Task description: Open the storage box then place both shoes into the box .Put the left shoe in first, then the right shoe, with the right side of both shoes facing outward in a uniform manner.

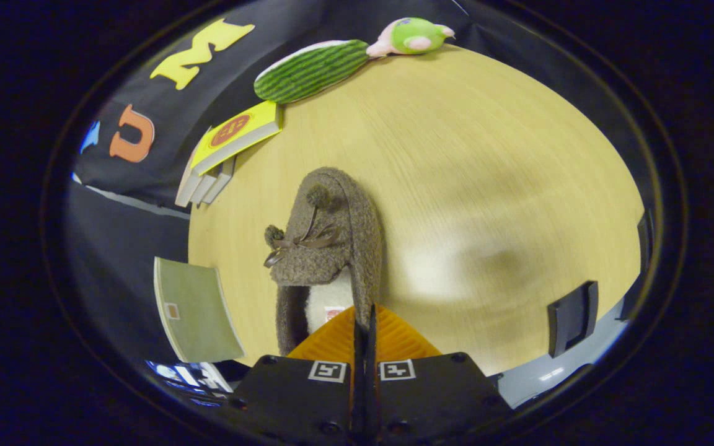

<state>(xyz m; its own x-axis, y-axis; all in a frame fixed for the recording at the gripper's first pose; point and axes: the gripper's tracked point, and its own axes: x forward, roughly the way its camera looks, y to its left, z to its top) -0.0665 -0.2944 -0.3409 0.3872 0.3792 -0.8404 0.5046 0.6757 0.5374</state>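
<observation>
1. The gripper [366, 322] has its jaws drawn together, with only a thin dark slit between the two ribbed fingers. They are clamped on the right side wall of the slipper at its heel end. Each finger block carries a small square black-and-white marker.
2. Far left, just off the tabletop's edge, is a flat grey-green board [196, 310] with a small square label; whether it is a lid or a book cannot be told. Its writing is too small to read.
3. Beyond it, a short stack of books [233, 139] lies on the left edge of the tabletop [487, 186], which is round, pale, wood-grained. The top cover is yellow with a red round emblem; its lettering is not legible.
4. The slipper [332, 241] is a brown, fuzzy, boucle-like shoe with two pompoms and a thin brown ribbon bow on the toe, and a pale fleecy lining with a small white tag inside. It points away from the fingers, over the tabletop near its left side; whether it rests on the wood or hangs above it cannot be told.
5. At the far edge lies a long green striped plush cushion [310, 69], ribbed in texture.
6. Touching its right end is a soft toy [416, 36], green and pink.
7. Near right, a dark flat bracket [572, 316] stands at the tabletop's rim.
</observation>
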